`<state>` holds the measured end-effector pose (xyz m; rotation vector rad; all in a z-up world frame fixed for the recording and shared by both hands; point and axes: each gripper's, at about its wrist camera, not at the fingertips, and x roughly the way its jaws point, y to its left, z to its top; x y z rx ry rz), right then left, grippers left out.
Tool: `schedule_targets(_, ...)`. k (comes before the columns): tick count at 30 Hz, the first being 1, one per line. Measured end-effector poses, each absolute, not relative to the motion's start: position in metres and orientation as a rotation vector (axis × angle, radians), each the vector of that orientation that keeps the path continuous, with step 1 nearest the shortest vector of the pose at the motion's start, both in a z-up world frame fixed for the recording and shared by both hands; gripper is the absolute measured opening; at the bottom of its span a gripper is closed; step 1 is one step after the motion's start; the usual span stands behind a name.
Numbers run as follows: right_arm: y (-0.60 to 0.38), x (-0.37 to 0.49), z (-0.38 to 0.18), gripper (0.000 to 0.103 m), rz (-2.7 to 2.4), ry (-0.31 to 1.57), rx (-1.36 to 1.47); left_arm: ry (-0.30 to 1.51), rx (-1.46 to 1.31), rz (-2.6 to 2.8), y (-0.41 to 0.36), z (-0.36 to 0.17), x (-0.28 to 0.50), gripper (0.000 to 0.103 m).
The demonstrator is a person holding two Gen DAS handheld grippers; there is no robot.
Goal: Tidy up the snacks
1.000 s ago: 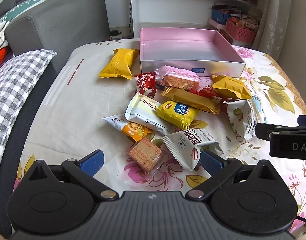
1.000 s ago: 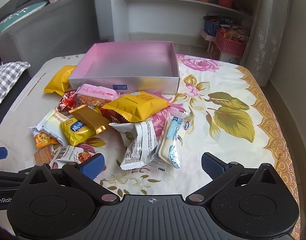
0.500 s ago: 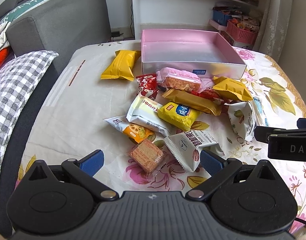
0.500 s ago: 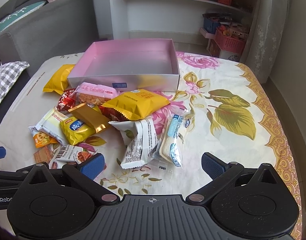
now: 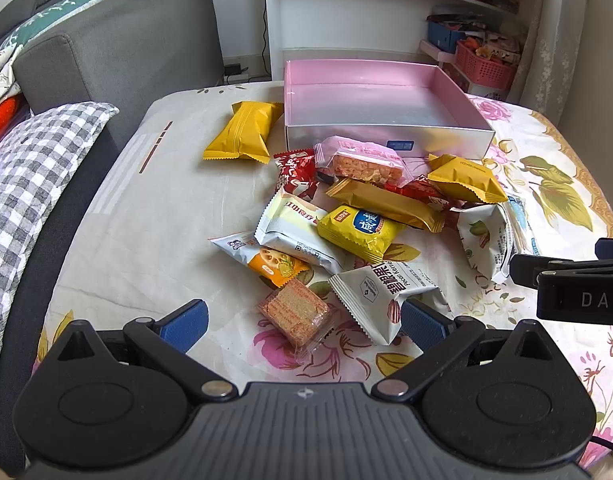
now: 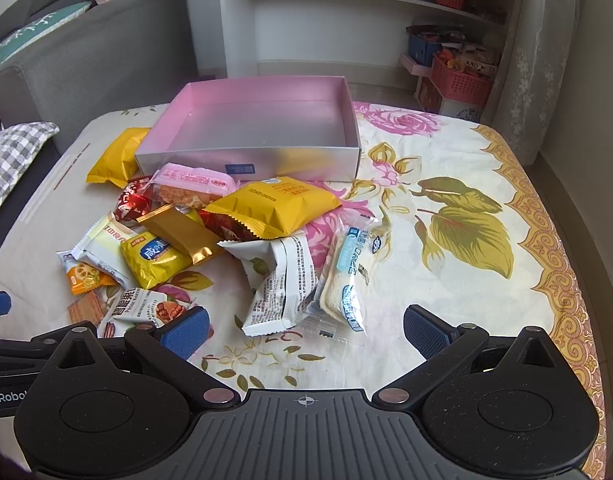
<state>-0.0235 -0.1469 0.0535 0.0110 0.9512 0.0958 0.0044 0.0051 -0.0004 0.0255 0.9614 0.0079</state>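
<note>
We hold our left gripper with its blue-padded fingers spread wide and empty above the flowered bedsheet, a small clear-wrapped square wafer lying on the sheet between them. Our right gripper is likewise spread and grips nothing, hovering near a white printed packet and a clear-wrapped cream cake with blue lettering. The other snack packets lie heaped just in front of the shallow pink-lined cardboard box, a yellow foil pillow pack beside its left wall.
</note>
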Motion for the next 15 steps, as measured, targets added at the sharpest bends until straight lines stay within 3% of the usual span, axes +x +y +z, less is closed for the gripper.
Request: schedule_targets(15,-0.1498,-0.0230,0.0556,0.103,0.137,0.978,0.057,0.964,0.020,-0.008,0.0078,0.0028,0.0049,0.103)
